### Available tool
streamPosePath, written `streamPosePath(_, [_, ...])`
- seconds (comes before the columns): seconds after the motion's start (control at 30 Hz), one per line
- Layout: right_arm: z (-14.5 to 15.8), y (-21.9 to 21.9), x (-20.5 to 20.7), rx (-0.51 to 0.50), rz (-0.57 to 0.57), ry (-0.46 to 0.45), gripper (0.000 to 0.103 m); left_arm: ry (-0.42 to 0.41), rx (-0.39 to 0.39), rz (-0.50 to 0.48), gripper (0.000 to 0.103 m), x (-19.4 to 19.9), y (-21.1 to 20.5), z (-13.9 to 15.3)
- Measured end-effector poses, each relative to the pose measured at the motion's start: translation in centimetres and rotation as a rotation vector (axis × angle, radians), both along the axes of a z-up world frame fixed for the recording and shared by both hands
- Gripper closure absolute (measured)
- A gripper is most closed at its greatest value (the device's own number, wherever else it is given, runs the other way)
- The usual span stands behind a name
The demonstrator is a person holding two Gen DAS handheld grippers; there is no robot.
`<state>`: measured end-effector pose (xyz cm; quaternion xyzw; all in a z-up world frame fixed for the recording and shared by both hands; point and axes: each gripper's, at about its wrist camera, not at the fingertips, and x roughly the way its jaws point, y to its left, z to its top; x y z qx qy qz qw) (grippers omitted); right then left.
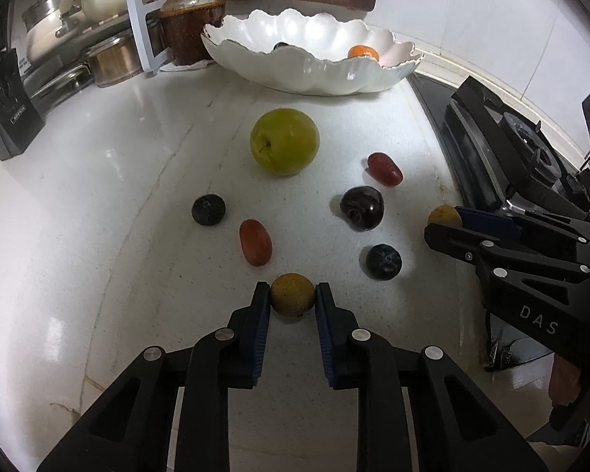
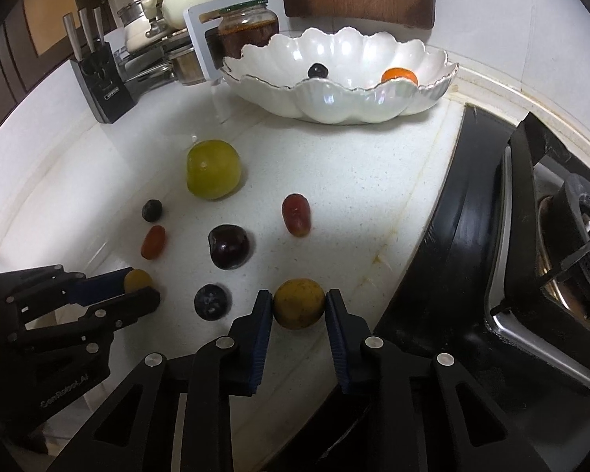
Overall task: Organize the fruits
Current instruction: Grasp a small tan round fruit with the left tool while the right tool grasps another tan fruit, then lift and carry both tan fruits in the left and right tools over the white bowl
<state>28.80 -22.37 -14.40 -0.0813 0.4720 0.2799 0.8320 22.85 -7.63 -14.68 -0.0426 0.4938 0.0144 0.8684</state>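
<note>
Left wrist view: the white tabletop (image 1: 98, 196) lies open to the left of the green apple (image 1: 284, 141), with bare stone running out toward the knife block (image 1: 8, 118). To the apple's right the room is tighter, ending at the black edge of the gas stove (image 1: 503, 165). Behind the apple stands the scalloped white bowl (image 1: 314, 74), an orange fruit (image 1: 363, 52) showing over its rim; a jar (image 1: 192, 19) stands at the bowl's left. Nearer than the apple lie two red grapes (image 1: 255, 242) (image 1: 384, 169), a dark cherry (image 1: 362, 208) and two blueberries (image 1: 208, 209) (image 1: 383, 261). The right claw (image 1: 448, 224), entering from the apple's right, reads "DAS" on its body. The left claw (image 1: 292, 295) is closed on a small yellow fruit (image 1: 292, 293), both blue pads touching its sides, the fruit resting on the tabletop.

Right wrist view: the stove's rim (image 2: 452, 216) bounds the space right of the apple (image 2: 213, 174); between them the tabletop is open apart from one red grape (image 2: 295, 214). The left claw's (image 2: 137, 287) body carries "GenRobot.AI". The right claw (image 2: 299, 305) grips a second yellow fruit (image 2: 299, 303), pads pressing both sides, nearer than the apple and close to the stove's edge. The bowl (image 2: 334, 106) holds a dark berry (image 2: 318, 70) too.
</note>
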Motion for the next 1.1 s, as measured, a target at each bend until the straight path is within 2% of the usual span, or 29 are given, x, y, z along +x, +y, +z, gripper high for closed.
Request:
streamPosePath(0.53, [3.5, 0.2, -1.2, 0.041, -0.055, -0.082, 0.074, -0.132, 0.004, -0.038, 0.079, -0.3, 0.8, 4.3])
streamPosePath(0.77, [5.3, 0.4, -1.6, 0.067, -0.101, -0.123, 0.074, -0.172, -0.020, -0.059, 0.079, -0.1, 1.7, 5.8])
streamPosePath(1.1, [7.8, 0.8, -1.7, 0.106, -0.158, -0.194, 0.074, -0.280, -0.012, -0.101, 0.079, 0.5, 2.3, 8.6])
